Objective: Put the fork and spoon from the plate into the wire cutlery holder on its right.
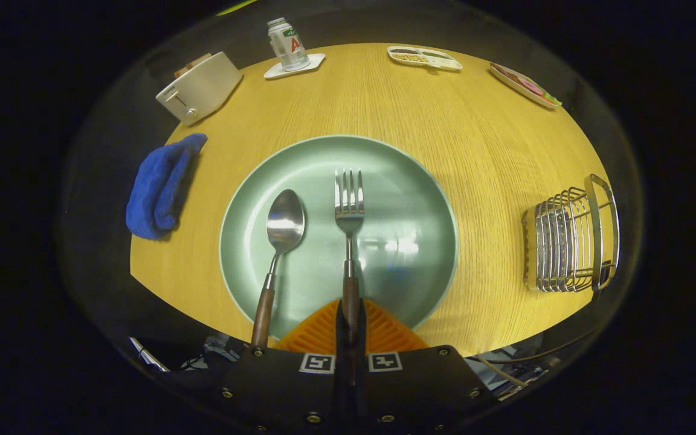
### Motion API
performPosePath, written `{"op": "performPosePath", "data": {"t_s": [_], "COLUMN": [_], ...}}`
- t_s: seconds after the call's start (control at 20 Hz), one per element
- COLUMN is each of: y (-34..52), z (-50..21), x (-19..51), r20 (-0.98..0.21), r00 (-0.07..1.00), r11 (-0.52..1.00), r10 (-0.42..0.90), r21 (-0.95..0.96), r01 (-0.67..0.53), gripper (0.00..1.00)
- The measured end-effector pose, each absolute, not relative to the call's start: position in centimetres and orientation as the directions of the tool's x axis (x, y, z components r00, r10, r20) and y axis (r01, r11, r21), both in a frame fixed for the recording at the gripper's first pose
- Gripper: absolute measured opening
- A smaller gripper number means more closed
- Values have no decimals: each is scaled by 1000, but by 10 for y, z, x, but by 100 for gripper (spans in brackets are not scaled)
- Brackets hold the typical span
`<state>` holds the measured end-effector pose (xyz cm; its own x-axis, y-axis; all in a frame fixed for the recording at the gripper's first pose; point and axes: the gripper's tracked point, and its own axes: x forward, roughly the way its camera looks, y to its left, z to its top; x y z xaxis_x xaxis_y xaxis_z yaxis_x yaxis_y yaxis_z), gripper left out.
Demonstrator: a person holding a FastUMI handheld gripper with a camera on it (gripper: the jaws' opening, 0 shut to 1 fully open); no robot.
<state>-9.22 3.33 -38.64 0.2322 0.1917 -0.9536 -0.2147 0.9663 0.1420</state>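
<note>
The gripper (pixel 351 323) sits nearest, its two fingers (pixel 384 332) pressed in from both sides on the wooden handle of a fork (pixel 349 208), pinching it. The fork lies on a pale green plate (pixel 420 181), tines pointing to 12 o'clock. Just beside it, at about 9 o'clock from the fork, a spoon (pixel 284 226) lies on the same plate, bowl up toward 12 o'clock, its wooden handle reaching back over the plate's near rim beside the fingers. The plate rests on a round wooden table (pixel 444 115). At 3 o'clock from the plate, well apart from it across bare wood, stands the wire cutlery holder (pixel 568 241) near the table's edge. At 9 o'clock from the plate a crumpled blue cloth (pixel 161 187) lies at the table's edge. Farther off, at 10 o'clock, stands a white toaster (pixel 200 89). At 12 o'clock a can (pixel 286 43) stands on a white coaster (pixel 318 61). Toward 1 o'clock lies a small divided tray (pixel 423 58), and toward 2 o'clock a shallow dish (pixel 523 84) with coloured contents.
</note>
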Motion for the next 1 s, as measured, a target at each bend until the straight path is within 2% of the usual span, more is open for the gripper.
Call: {"op": "performPosePath", "data": {"t_s": [0.3,0.55,0.8,1.0], "y": [7,-65,-138,-157], "z": [-336,-284,-267,-284], "x": [-56,-43,-70,-104], "r20": [-904,-881,-918,-959], "r00": [381,463,397,282], "r11": [981,992,979,972], "r10": [195,95,2,-7], "r21": [169,123,83,60], "r01": [-99,31,187,229], "gripper": [6,6,6,6]}}
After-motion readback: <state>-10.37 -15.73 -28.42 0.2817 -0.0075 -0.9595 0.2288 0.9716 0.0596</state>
